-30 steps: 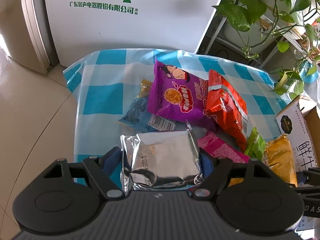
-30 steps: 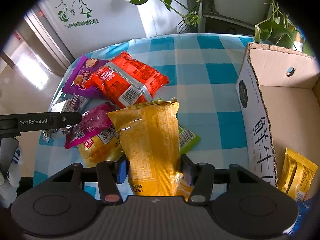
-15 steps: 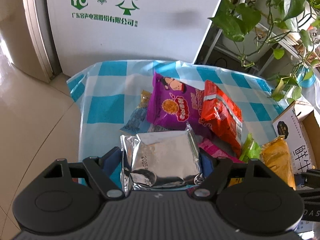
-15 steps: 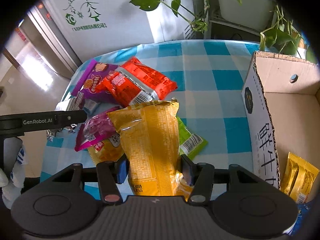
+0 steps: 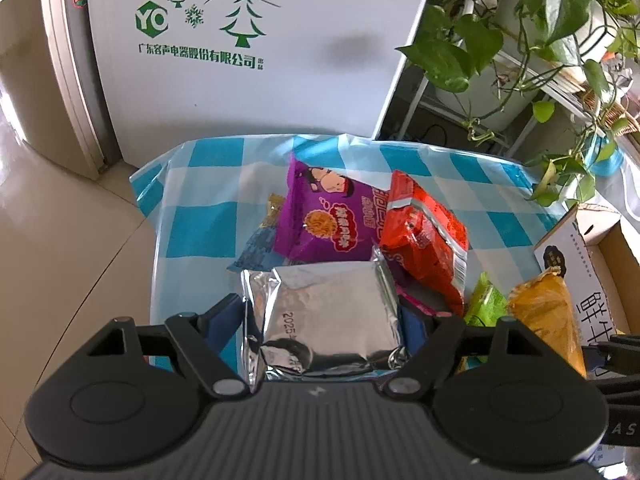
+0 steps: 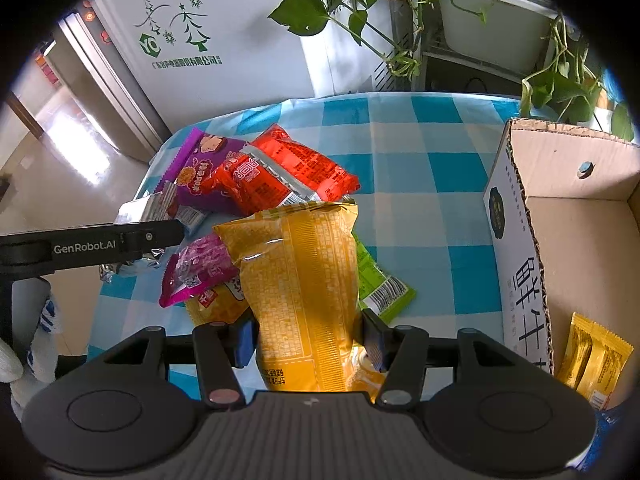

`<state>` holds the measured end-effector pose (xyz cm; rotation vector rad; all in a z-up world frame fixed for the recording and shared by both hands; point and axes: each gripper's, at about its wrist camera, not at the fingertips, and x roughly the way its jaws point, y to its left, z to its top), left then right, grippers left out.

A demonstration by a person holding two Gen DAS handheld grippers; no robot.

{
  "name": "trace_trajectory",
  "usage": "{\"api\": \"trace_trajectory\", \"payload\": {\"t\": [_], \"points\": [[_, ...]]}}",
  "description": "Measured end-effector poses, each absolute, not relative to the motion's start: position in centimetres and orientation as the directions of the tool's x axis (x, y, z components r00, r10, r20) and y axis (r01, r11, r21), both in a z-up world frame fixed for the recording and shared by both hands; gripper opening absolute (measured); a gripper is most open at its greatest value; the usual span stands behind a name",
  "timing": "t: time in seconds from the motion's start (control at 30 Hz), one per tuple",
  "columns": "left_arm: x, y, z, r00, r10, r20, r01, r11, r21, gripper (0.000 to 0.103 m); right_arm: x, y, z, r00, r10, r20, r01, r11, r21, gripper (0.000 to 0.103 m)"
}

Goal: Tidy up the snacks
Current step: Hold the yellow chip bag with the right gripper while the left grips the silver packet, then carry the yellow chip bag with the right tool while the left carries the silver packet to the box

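Note:
My left gripper (image 5: pixel 322 320) is shut on a silver foil snack pack (image 5: pixel 324 320) and holds it above the checked table. My right gripper (image 6: pixel 308 336) is shut on a tall yellow snack bag (image 6: pixel 300 284) and holds it above the table, left of the open cardboard box (image 6: pixel 516 248). On the blue-and-white cloth (image 6: pixel 400 152) lie a purple bag (image 5: pixel 324 216), a red bag (image 5: pixel 424 236), a magenta pack (image 6: pixel 196 268) and a green pack (image 6: pixel 380 284). Two yellow packs (image 6: pixel 592 356) lie in the box.
A white appliance with green print (image 5: pixel 240 52) stands behind the table. Potted vines (image 5: pixel 520 32) hang at the back right. The table's left edge drops to a tiled floor (image 5: pixel 60 240). The left gripper's arm (image 6: pixel 80 244) crosses the right wrist view at left.
Both grippers have risen with their packs; the table and the pile of snacks look farther away and more of the room behind shows.

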<state>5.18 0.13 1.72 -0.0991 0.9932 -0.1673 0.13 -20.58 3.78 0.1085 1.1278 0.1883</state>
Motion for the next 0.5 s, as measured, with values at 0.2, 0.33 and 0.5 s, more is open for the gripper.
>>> {"api": "trace_trajectory", "payload": {"t": [0.2,0.33,0.5], "points": [[4.9,0.0,2.2,0.553,-0.179,-0.814,0.099,0.984,-0.150,0.080,0.0,-20.7,4.1,0.427,0.203,-0.881,-0.091,0.979,0.182,0.060],[4.7,-0.3,2.6,0.571,-0.175,-0.802,0.106,0.985,-0.139,0.080,-0.1,-20.8,4.3,0.431,0.202,-0.879,-0.090,0.979,0.181,0.060],[4.4,-1.1,3.1,0.603,-0.165,-0.780,0.130,0.986,-0.108,0.080,-0.2,-21.2,4.9,0.450,0.205,-0.869,-0.082,0.979,0.188,0.060]]}}
